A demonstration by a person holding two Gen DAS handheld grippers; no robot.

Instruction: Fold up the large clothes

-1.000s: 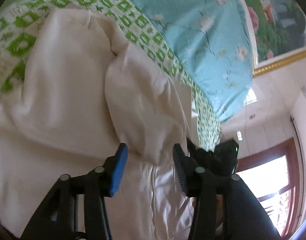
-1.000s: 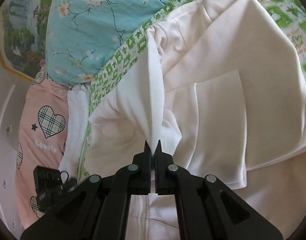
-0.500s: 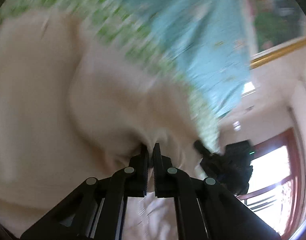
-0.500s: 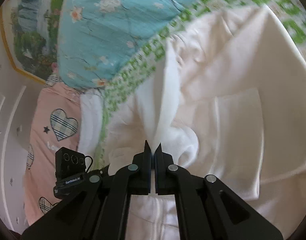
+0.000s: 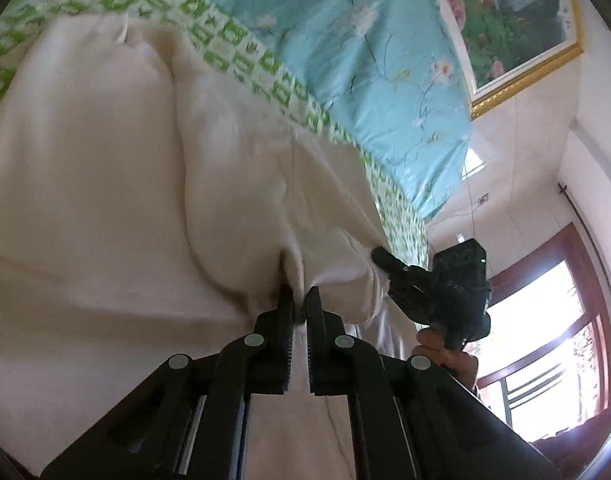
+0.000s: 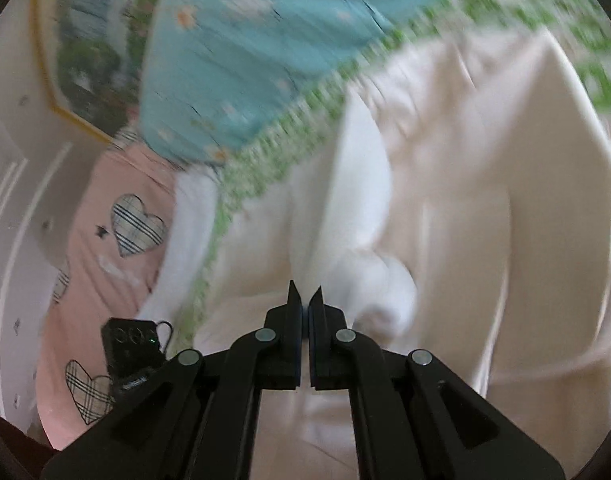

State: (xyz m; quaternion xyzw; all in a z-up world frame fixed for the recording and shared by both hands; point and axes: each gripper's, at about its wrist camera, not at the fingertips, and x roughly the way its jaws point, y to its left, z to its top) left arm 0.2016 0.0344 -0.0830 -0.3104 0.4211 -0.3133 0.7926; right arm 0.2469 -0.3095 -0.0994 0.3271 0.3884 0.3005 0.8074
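Note:
A large cream-white garment [image 5: 105, 200] lies spread on a bed with a green-and-white patterned sheet [image 5: 241, 44]. My left gripper [image 5: 299, 294] is shut on a bunched fold of the garment. My right gripper [image 6: 305, 298] is shut on another fold of the same garment [image 6: 485, 200]; this view is blurred by motion. The right gripper also shows in the left wrist view [image 5: 385, 260], close to the right of my left one, its tips in the cloth. The left gripper's body shows in the right wrist view [image 6: 133, 356] at lower left.
A turquoise floral quilt [image 5: 365, 60] lies beyond the garment. A pink pillow with plaid hearts [image 6: 117, 240] is at the bed's left. A framed picture [image 5: 505, 20] hangs on the wall, and a window [image 5: 545, 340] is to the right.
My left gripper was open around a fold one second ago and has shut on it. Both grippers have moved along with their folds; the right view has shifted and blurred.

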